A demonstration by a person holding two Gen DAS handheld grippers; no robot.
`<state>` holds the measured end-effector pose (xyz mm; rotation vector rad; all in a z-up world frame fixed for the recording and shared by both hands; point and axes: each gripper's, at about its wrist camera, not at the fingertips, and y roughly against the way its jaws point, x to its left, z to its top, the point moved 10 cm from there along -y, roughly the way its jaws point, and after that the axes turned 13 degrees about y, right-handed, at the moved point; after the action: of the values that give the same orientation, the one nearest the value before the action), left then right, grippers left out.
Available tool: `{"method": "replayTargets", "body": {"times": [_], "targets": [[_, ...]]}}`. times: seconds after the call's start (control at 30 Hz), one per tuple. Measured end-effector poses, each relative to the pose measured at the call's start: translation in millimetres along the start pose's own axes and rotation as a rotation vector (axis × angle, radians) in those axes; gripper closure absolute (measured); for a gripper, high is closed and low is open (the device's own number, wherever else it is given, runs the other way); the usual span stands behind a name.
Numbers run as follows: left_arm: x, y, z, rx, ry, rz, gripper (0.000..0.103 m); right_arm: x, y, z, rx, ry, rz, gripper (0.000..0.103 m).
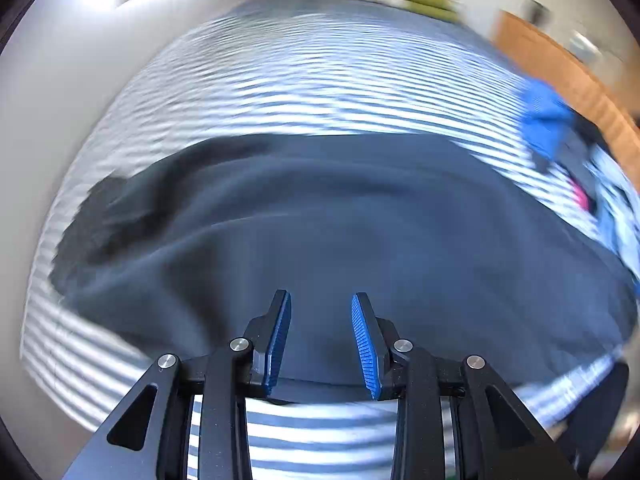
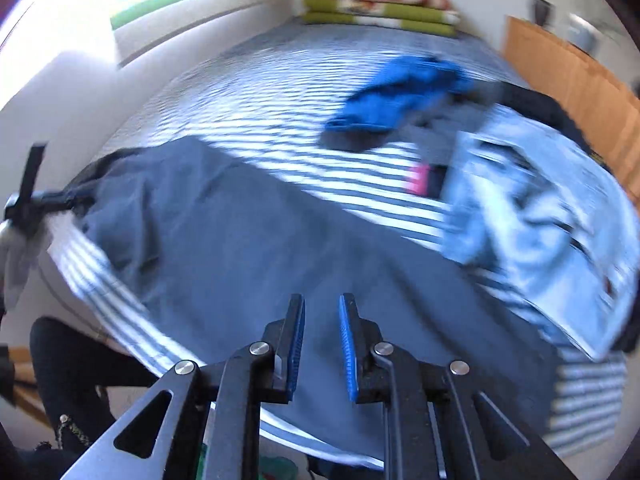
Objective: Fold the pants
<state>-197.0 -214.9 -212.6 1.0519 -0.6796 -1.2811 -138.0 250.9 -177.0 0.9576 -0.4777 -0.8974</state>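
While dark grey cloth pants (image 1: 340, 220) are lying on the striped bedsheet (image 1: 300, 80), left gripper (image 1: 321, 300) and right gripper (image 2: 322, 300) are hovering, jaws apart, empty.

Motion blur smears the heap of blue, pale-denim and pink clothes (image 2: 500, 168) ahead-right of the right gripper; dark grey fabric pants (image 2: 280, 248) run under its fingers, near hem hidden.

Bright daylight floods in from the upper left, glaring on the wall (image 2: 60, 60). Both fisheye views are motion-blurred, edges bending into dark vignette.
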Motion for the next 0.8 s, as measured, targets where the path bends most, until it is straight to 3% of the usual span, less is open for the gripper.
{"method": "replayTargets", "body": {"times": [0.1,0.13,0.17,0.27,0.33,0.43,0.53,0.63,0.73,0.8], "targets": [[63,-38,-11,0.091,0.040,0.192,0.069,57,-36,19,0.011,0.099,0.047,0.084],[79,-45,-16,0.111,0.049,0.221,0.064,73,-51,19,0.034,0.123,0.067,0.084],[85,-41,-13,0.076,0.059,0.179,0.062,88,-68,15,0.074,0.153,0.085,0.084],[100,-30,-8,0.065,0.031,0.231,0.063,108,-106,-9,0.209,0.229,0.122,0.084],[98,-11,4,0.005,0.009,0.246,0.065,108,-102,-10,0.214,0.256,0.140,0.084],[57,19,22,-0.069,-0.003,0.103,0.065,91,-78,20,0.155,0.187,0.215,0.084],[-9,31,33,-0.111,-0.080,-0.035,0.065,57,-57,77,0.026,0.140,0.175,0.080],[-66,21,34,-0.089,-0.125,-0.171,0.065,36,-55,134,-0.103,0.085,0.175,0.055],[-108,1,42,-0.077,-0.097,-0.275,0.065,29,-90,174,-0.081,0.020,0.257,0.052],[-123,-13,45,-0.080,-0.058,-0.296,0.065,30,-126,193,-0.042,0.001,0.289,0.052]]}}
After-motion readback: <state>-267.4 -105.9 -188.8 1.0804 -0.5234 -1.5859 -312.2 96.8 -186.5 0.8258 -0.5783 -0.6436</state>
